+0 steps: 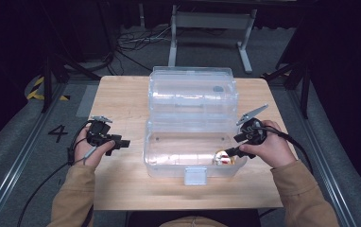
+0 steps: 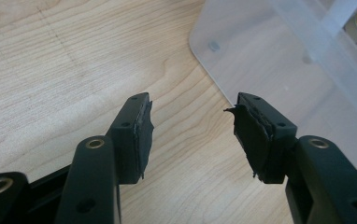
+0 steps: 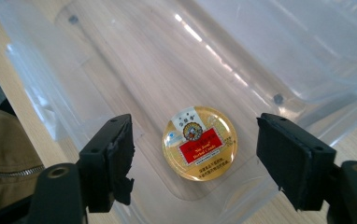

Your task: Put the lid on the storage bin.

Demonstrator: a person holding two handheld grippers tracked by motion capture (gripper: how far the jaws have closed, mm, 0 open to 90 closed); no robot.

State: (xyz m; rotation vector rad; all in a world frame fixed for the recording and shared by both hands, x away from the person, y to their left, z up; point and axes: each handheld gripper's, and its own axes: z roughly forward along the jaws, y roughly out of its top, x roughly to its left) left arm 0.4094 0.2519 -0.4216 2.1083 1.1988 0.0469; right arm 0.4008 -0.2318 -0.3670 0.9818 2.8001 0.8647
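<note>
The round gold tin [image 3: 199, 143] already lies in the clear box [image 1: 169, 161], below the right claw [image 3: 195, 158], gaping and empty; the left claw [image 2: 193, 135] waits open over the bench [image 2: 50, 70], lid unclosed.

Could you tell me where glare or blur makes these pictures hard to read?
High view: dark surroundings, soft focus, glare on the clear box. Right gripper view: bright streaks on the box floor, yet the round tin reads sharply. Left gripper view: fingers sharp, box corner washed out.

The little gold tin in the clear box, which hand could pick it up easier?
Probably the right. The right gripper hangs open directly over the gold tin lying in the clear box. The left gripper is open over bare table outside the box.
</note>
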